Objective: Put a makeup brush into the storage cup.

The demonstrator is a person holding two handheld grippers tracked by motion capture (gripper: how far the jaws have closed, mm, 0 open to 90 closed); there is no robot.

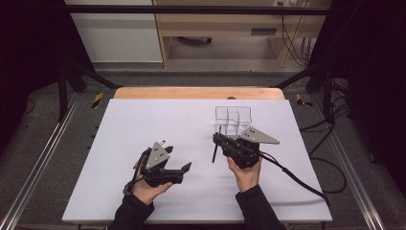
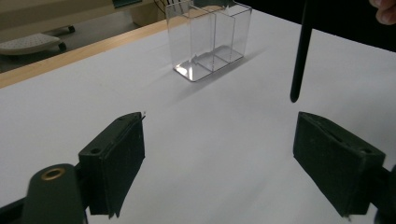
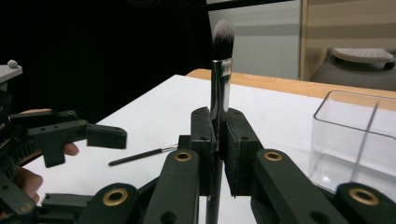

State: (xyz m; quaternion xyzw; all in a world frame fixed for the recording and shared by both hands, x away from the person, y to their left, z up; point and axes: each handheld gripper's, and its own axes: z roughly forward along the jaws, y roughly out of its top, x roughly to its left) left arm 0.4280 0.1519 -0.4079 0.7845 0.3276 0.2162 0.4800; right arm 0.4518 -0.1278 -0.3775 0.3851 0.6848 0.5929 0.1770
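My right gripper [image 3: 219, 126] is shut on a makeup brush [image 3: 220, 79]. The brush stands upright, with its silver ferrule and pale bristle head above the jaws. In the high view the right gripper [image 1: 219, 139] holds the brush [image 1: 215, 154] with its black handle hanging down above the table. A clear divided organizer [image 1: 233, 118] stands just beyond it. My left gripper [image 1: 176, 155] is to the left, open, with nothing between its pads [image 2: 116, 158]. From the left gripper view the organizer [image 2: 210, 39] is ahead and the brush handle [image 2: 300, 51] hangs at the right.
A thin dark brush [image 3: 144, 155] lies flat on the white table sheet [image 1: 143, 120], beyond the left gripper [image 3: 70, 135]. The wooden table edge [image 1: 198, 92] runs along the far side. Cables trail off to the right of the table.
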